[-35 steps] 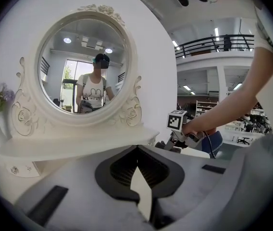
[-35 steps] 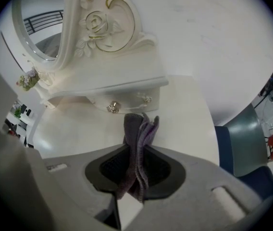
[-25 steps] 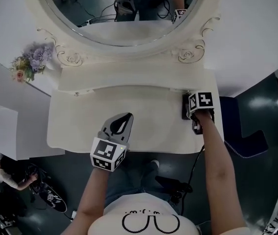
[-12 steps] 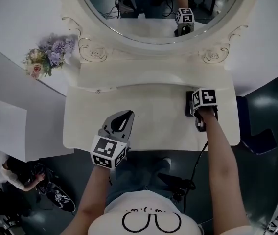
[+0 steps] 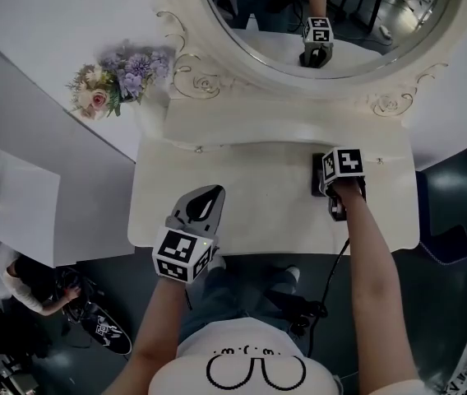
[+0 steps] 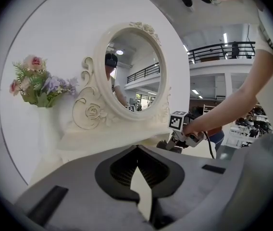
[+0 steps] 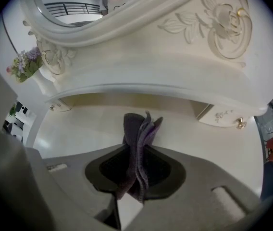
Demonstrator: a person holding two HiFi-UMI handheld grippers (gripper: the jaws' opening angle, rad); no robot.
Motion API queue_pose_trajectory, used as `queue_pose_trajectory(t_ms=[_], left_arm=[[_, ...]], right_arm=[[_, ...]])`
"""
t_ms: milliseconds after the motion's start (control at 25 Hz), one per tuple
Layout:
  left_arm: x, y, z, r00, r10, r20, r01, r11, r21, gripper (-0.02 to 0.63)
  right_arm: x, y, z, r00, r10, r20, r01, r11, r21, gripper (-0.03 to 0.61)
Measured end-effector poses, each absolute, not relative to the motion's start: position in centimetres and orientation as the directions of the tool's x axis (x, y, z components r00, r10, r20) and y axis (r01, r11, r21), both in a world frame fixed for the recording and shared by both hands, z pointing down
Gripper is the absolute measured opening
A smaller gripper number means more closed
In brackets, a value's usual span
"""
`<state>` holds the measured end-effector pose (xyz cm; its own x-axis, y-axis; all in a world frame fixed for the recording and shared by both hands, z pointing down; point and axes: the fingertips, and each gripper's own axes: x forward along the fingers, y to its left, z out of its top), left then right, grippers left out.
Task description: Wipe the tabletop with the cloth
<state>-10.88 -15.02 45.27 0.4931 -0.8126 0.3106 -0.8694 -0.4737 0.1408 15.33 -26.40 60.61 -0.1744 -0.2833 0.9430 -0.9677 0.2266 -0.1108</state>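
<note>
The right tool is clamped on the one purple cloth, at the right rear of the bench. The left tool is closed on nothing, over the front edge. Both tools sit further left along the bench than a second ago, and more of its right end shows beyond the cloth. One mirror and one bunch of flowers stand behind.

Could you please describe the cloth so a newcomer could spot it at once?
Find the cream dressing table under the oval mirror, then the right hand-held gripper over its right side. The cloth is the dark purple-grey folded fabric pinched between those jaws, unlike the empty left hand-held gripper.
</note>
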Motion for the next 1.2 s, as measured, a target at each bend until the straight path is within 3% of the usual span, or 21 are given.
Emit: queue_pose_trajectory(t_ms=[720, 920, 1200], left_arm=[[-20.3, -14.9, 45.7, 0.485, -0.83, 0.274, -0.874, -0.461, 0.153, -0.002], [-22.4, -14.6, 46.8, 0.442, -0.841, 0.312, -0.889, -0.457, 0.027, -0.002], [-25.2, -15.0, 46.3, 0.42, -0.866, 0.272, -0.907, -0.408, 0.104, -0.002]], right_arm=[[4.2, -24.8, 60.7, -0.179, -0.281, 0.943, -0.956, 0.278, -0.099, 0.083], [1.0, -24.3, 60.6, -0.192, -0.276, 0.942, -0.946, 0.308, -0.102, 0.083], [-4.4, -23.5, 60.9, -0.217, -0.256, 0.942, -0.923, 0.368, -0.113, 0.083]])
